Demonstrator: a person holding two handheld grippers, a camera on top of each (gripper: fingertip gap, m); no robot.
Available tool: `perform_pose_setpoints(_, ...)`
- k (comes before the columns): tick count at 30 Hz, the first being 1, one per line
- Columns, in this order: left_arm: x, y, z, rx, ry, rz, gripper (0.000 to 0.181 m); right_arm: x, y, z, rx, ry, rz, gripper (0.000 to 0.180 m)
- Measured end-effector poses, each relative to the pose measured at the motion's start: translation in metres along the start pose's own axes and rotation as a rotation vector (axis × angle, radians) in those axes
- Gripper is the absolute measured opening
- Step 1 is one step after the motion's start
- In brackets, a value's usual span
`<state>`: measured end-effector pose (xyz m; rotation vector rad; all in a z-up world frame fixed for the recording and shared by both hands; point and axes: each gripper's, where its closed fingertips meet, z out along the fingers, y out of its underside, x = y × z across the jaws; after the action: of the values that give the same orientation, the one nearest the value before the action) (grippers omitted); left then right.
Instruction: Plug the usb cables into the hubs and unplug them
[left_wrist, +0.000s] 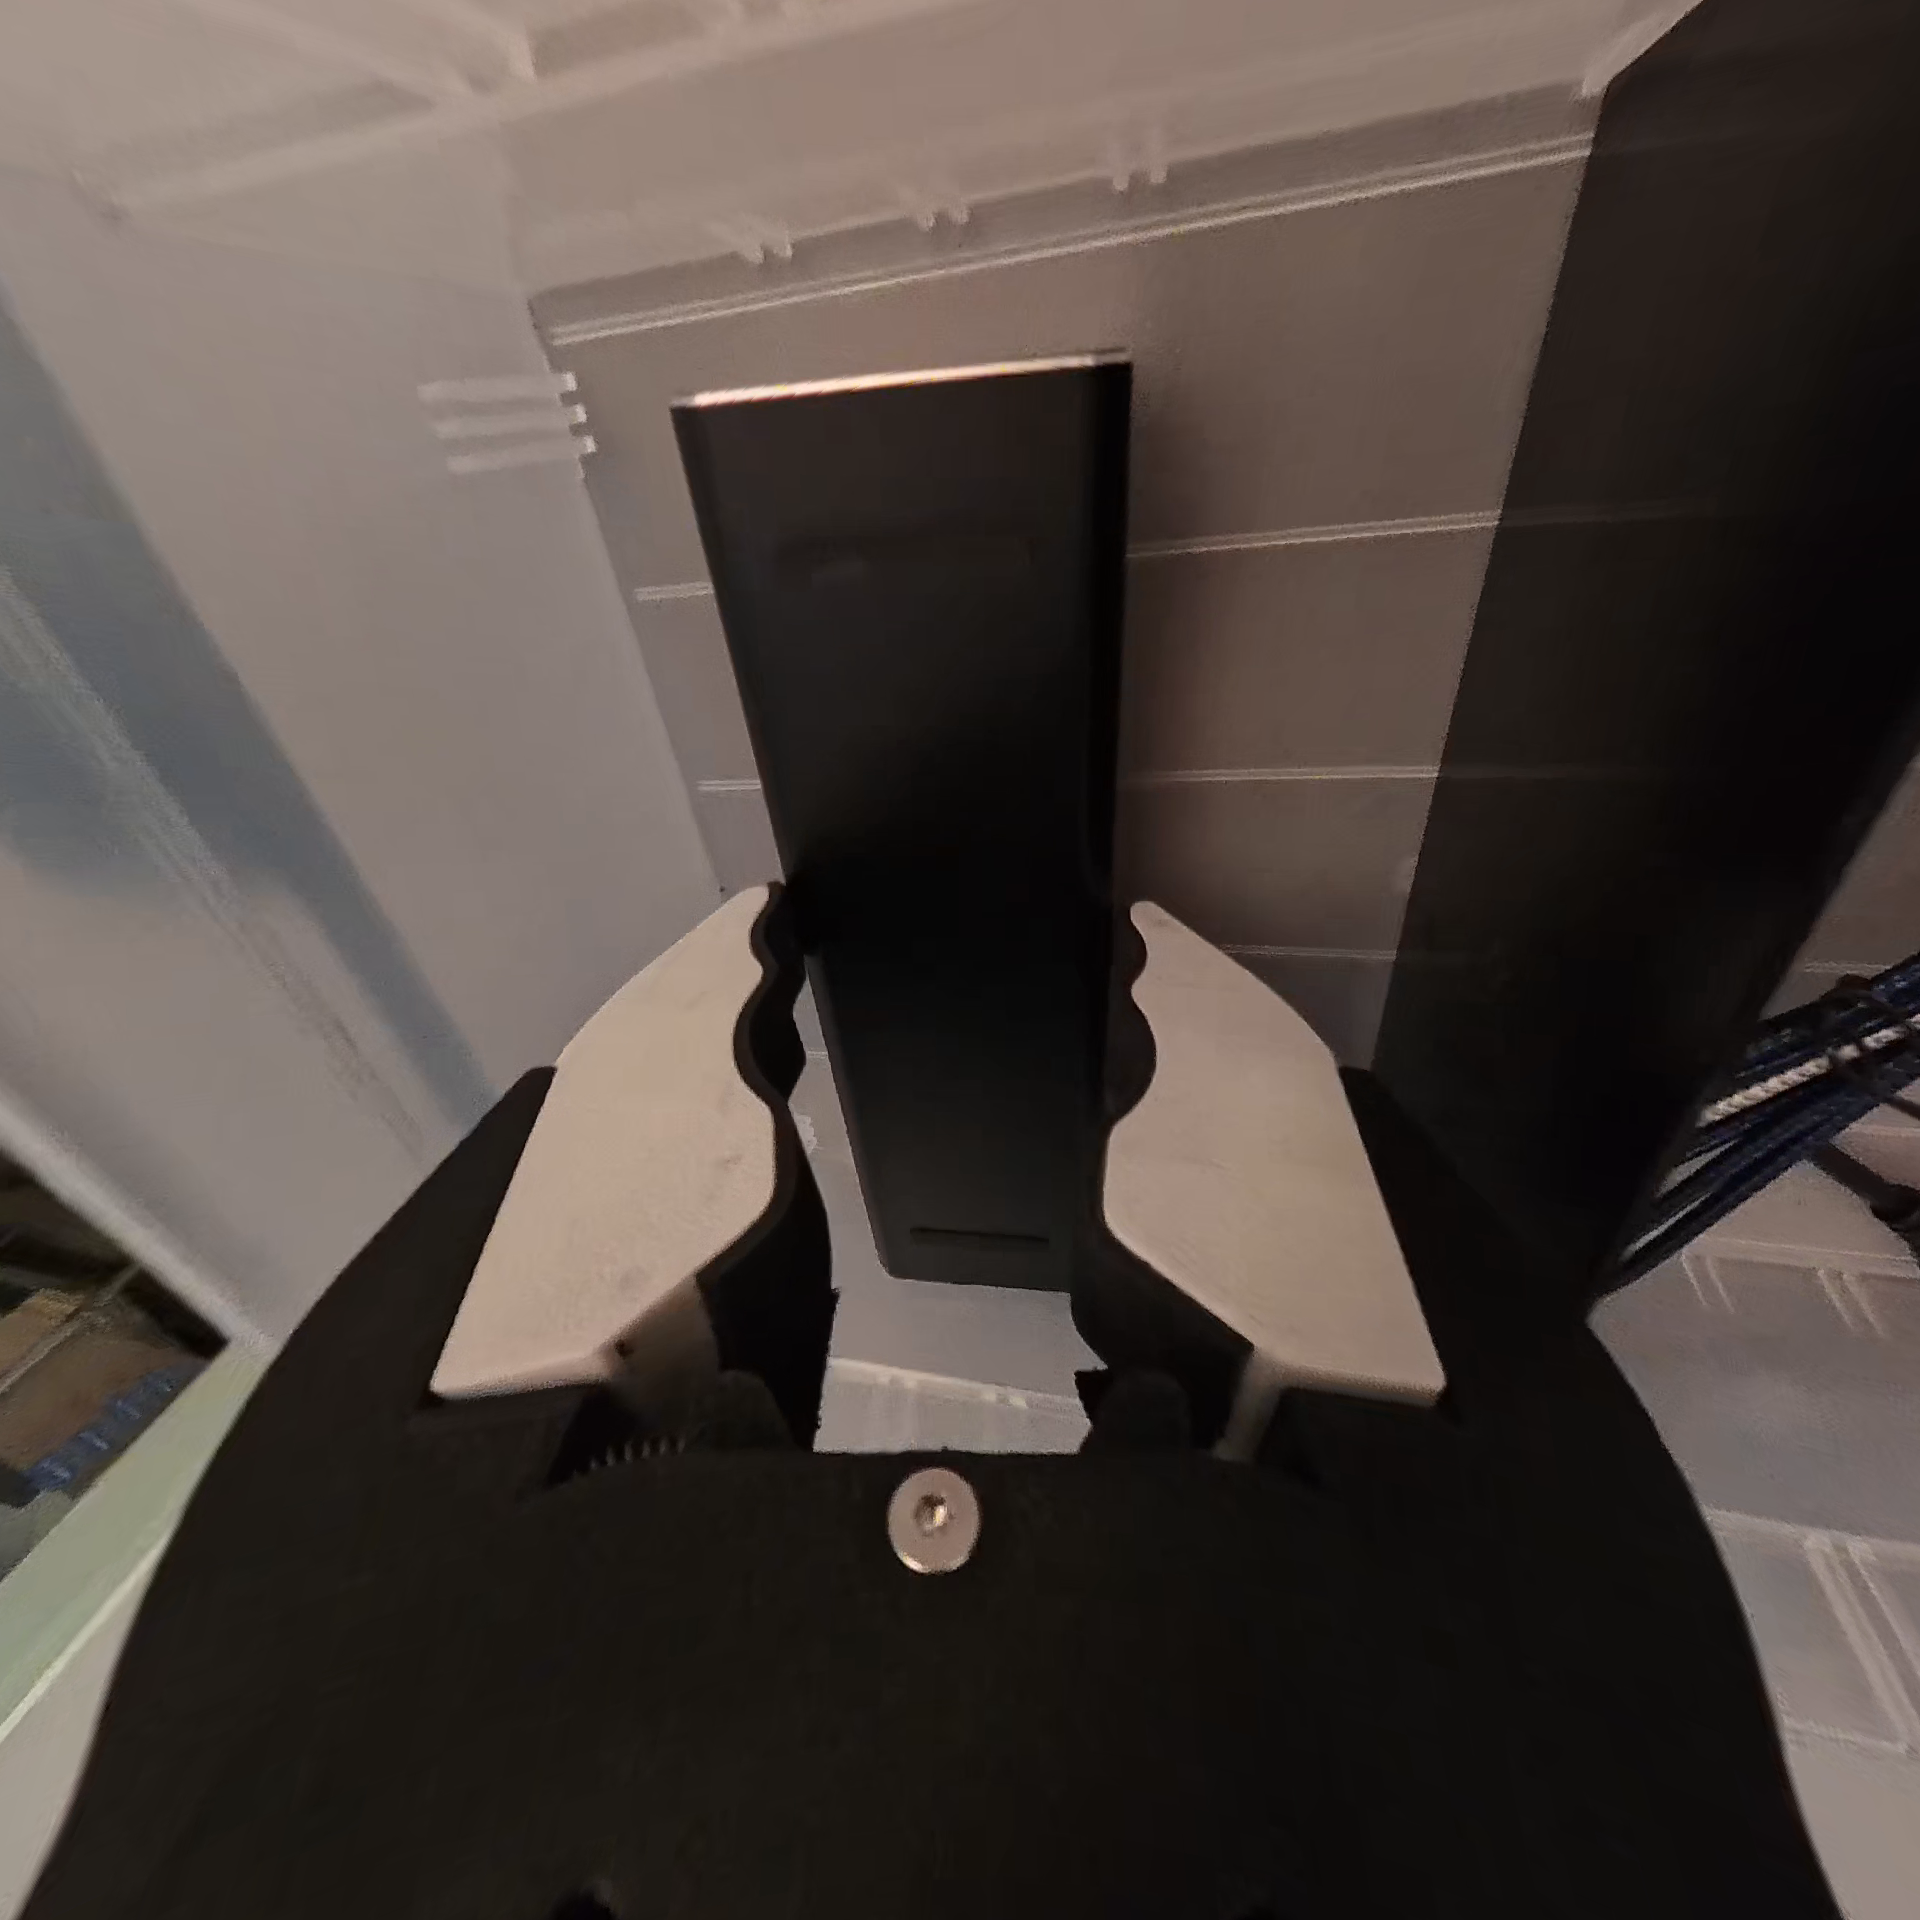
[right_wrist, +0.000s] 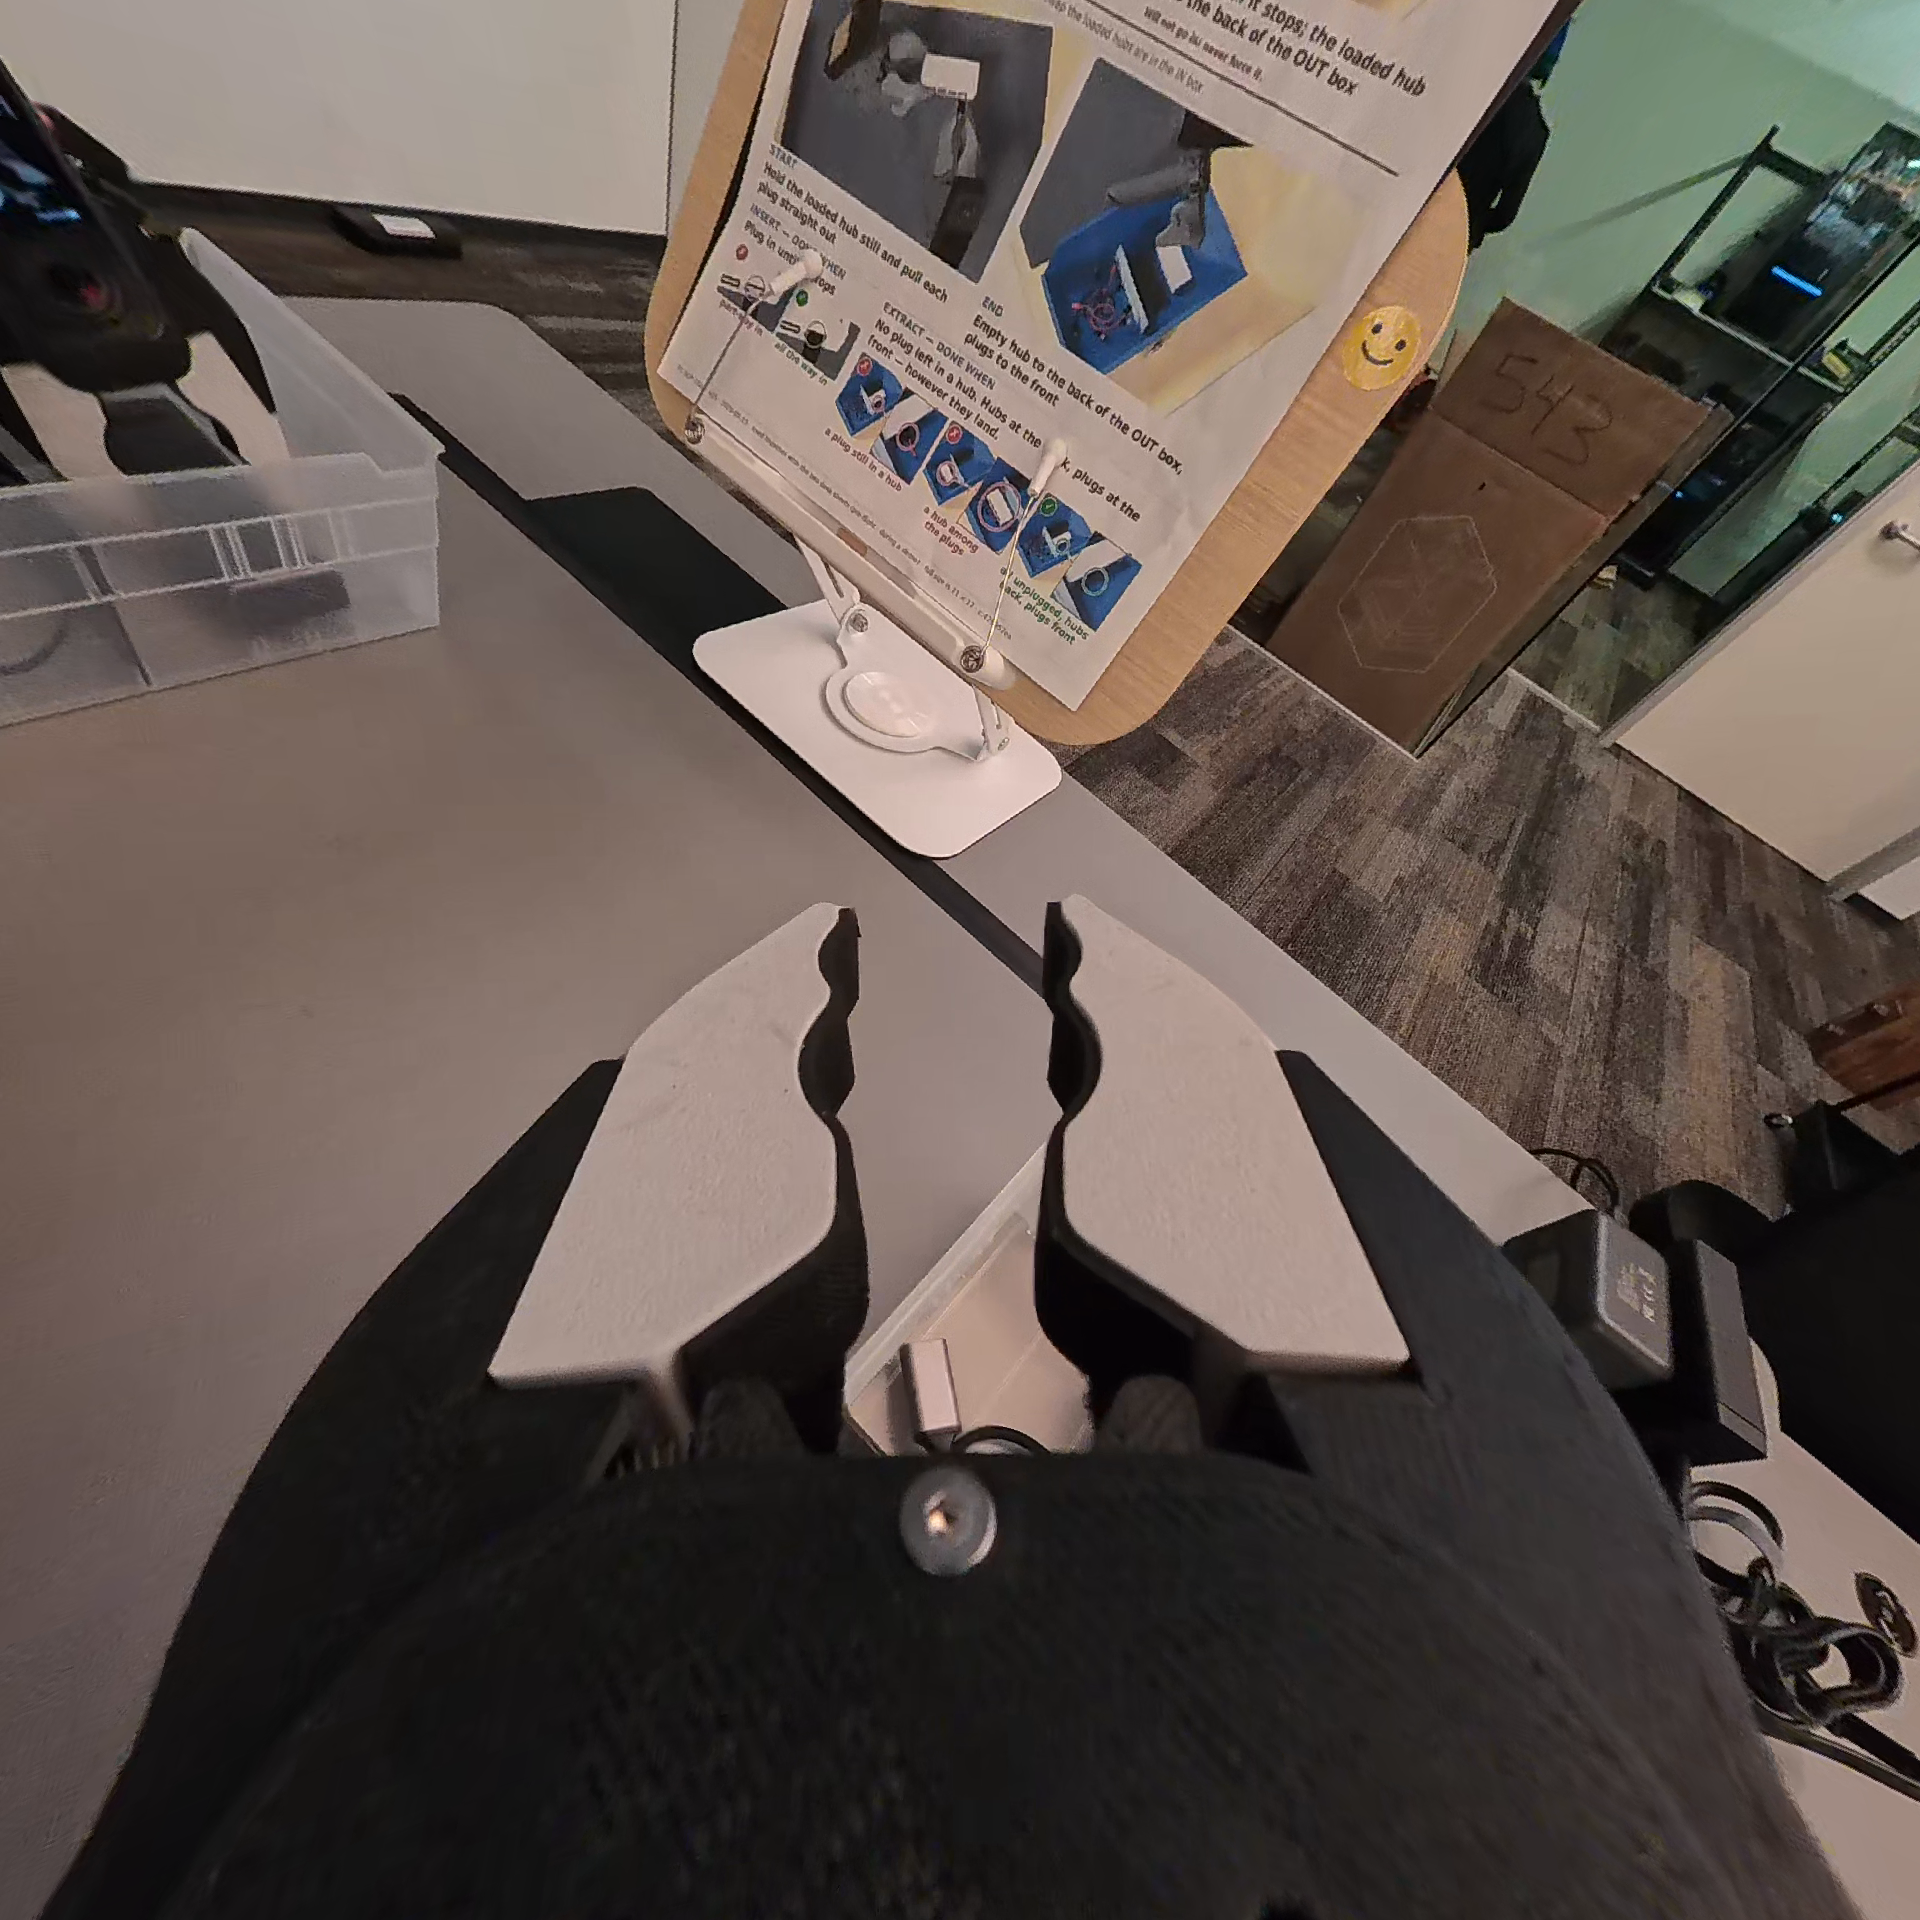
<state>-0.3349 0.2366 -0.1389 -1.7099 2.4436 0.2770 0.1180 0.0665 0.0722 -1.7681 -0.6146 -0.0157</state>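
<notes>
A long black hub (left_wrist: 914, 623) stands on end inside a translucent plastic bin (left_wrist: 1299, 665). My left gripper (left_wrist: 951, 914) is shut on the hub's lower part, with a finger against each long side. In the right wrist view the left gripper (right_wrist: 135, 416) shows reaching into that clear bin (right_wrist: 343, 488) at the far left. My right gripper (right_wrist: 951, 925) is open and empty above the grey table (right_wrist: 364, 987). Below it, a silver USB plug (right_wrist: 928, 1382) with a black cable lies in a second clear bin (right_wrist: 977, 1247).
A dark divider (left_wrist: 1662, 623) stands right of the hub, with blue cables (left_wrist: 1818, 1081) behind it. An instruction board (right_wrist: 1039, 312) on a white stand (right_wrist: 883, 748) sits at the table's far edge. Black power adapters (right_wrist: 1621, 1309) and tangled black cables (right_wrist: 1787, 1662) lie at the right. My hands' fingertips stand some 55 cm from each other. To the silver USB plug (right_wrist: 928, 1382): right tips about 20 cm, left tips about 55 cm.
</notes>
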Motion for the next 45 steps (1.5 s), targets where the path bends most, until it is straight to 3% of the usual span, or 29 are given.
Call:
perform_pose_setpoints(6,-0.013,-0.011,-0.038,0.170,-0.073,-0.131,0.056,0.002,-0.003,-0.006,0.015,-0.001,0.000,0.034)
perform_pose_setpoints(13,-0.024,-0.042,-0.134,0.407,-0.150,-0.246,0.056,0.001,-0.012,-0.015,0.062,-0.034,0.023,0.034)
perform_pose_setpoints(18,-0.007,-0.116,-0.217,0.609,-0.125,-0.233,0.056,-0.004,-0.031,-0.031,0.152,-0.086,0.075,0.034)
perform_pose_setpoints(21,0.006,-0.180,-0.261,0.785,-0.139,-0.232,0.056,-0.033,-0.050,-0.033,0.238,-0.257,0.178,0.034)
perform_pose_setpoints(23,0.007,-0.218,-0.278,0.839,-0.269,-0.253,0.056,-0.055,-0.064,-0.030,0.256,-0.360,0.304,0.043)
perform_pose_setpoints(27,0.006,-0.284,-0.283,0.866,-0.630,-0.317,0.056,-0.095,-0.110,-0.044,0.441,-0.599,0.535,0.063)
perform_pose_setpoints(29,0.004,-0.310,-0.277,0.855,-0.783,-0.382,0.056,-0.100,-0.113,-0.035,0.459,-0.562,0.542,0.070)
perform_pose_setpoints(32,0.004,-0.346,-0.259,0.816,-0.901,-0.443,0.056,-0.099,-0.088,0.005,0.352,-0.390,0.456,0.079)
perform_pose_setpoints(33,0.005,-0.358,-0.253,0.801,-0.911,-0.451,0.056,-0.100,-0.080,0.015,0.326,-0.369,0.446,0.077)
perform_pose_setpoints(35,0.002,-0.367,-0.243,0.758,-0.979,-0.468,0.056,-0.100,-0.075,0.017,0.352,-0.437,0.467,0.031)
perform_pose_setpoints(36,0.003,-0.370,-0.241,0.782,-0.989,-0.485,0.056,-0.100,-0.071,0.018,0.339,-0.477,0.474,0.031)
perform_pose_setpoints(39,0.022,-0.377,-0.236,0.913,-0.828,-0.516,0.056,-0.106,-0.061,0.011,0.265,-0.656,0.479,0.031)
perform_pose_setpoints(41,0.041,-0.372,-0.239,1.026,-0.650,-0.559,0.065,-0.110,-0.063,-0.002,0.276,-0.763,0.438,0.031)
perform_pose_setpoints(45,0.104,-0.366,-0.272,1.399,0.111,-0.539,0.066,-0.125,-0.074,-0.055,0.381,-1.054,0.270,0.031)
